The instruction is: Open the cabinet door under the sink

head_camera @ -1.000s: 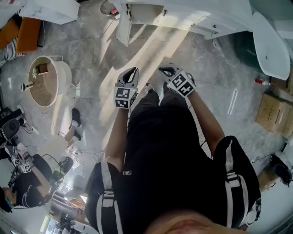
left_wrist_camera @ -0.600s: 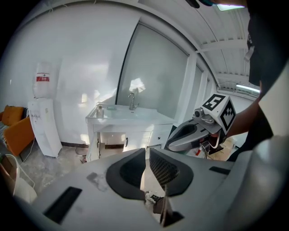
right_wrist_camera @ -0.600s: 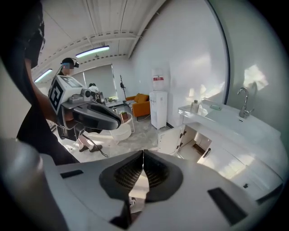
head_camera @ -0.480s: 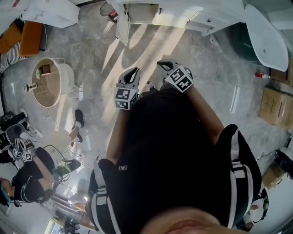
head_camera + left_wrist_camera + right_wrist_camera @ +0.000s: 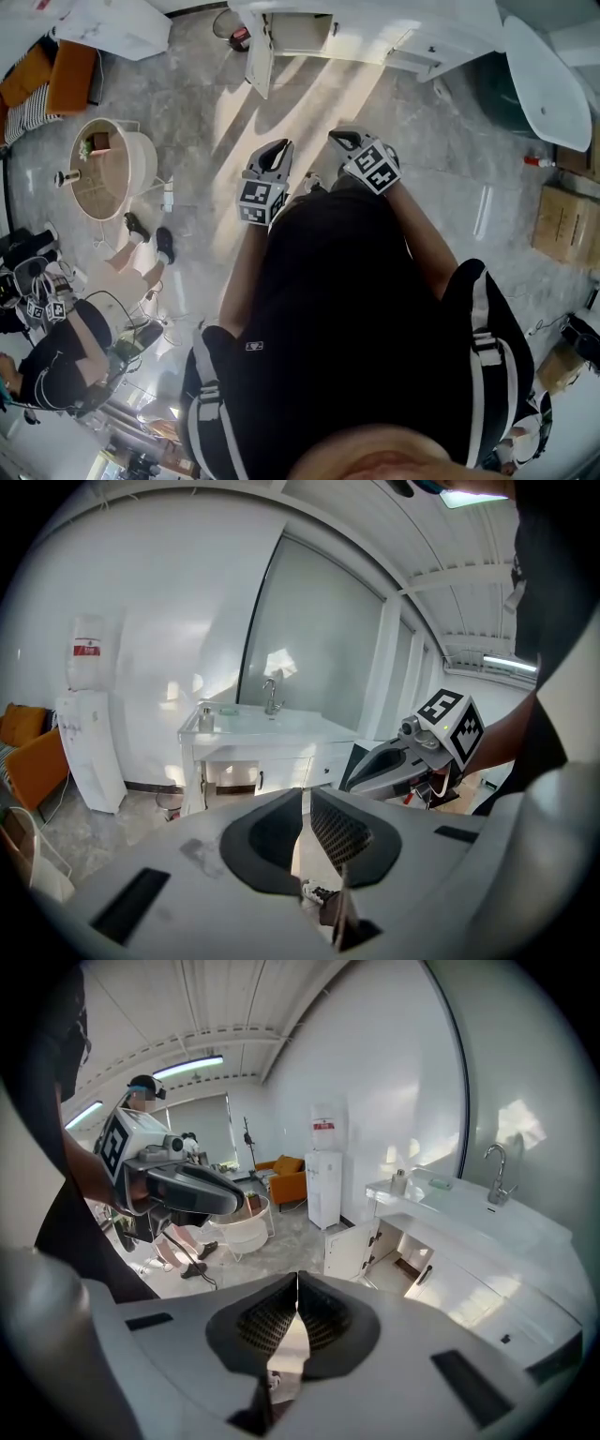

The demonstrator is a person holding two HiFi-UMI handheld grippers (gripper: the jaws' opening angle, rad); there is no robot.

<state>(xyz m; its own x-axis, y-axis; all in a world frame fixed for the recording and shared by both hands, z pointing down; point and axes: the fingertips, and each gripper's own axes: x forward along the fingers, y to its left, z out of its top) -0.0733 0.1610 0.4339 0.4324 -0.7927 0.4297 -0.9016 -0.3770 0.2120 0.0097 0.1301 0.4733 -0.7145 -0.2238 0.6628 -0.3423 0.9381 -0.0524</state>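
**A:** jaws?

**B:** left gripper [image 5: 305, 792]: jaws pressed together, nothing between them. right gripper [image 5: 297, 1277]: same, tips meeting, empty. Both are held up side by side in front of the torso [image 5: 356, 309], apart from each other.

**A:** where's the cabinet door?

**B:** far end of the floor [image 5: 187, 112]. The left cabinet door [image 5: 258, 54] under the sink [image 5: 459, 1199] already stands swung out, edge-on in the head view. The second door [image 5: 457, 1290], to its right, sits flush shut, with a black handle [image 5: 424, 1274] at its near edge. Both grippers are well apart from the cabinet, no contact.

**A:** delta vs 1 s ago?

**B:** small. Grippers hold nearly the same pose and spacing, shifted only slightly in the head view. The open door is at the same angle. The torso now covers the strip of floor that showed between the legs just behind the grippers. The bystander [image 5: 66, 366] at near left has moved their legs, so their feet are now nearer the round table [image 5: 98, 169].
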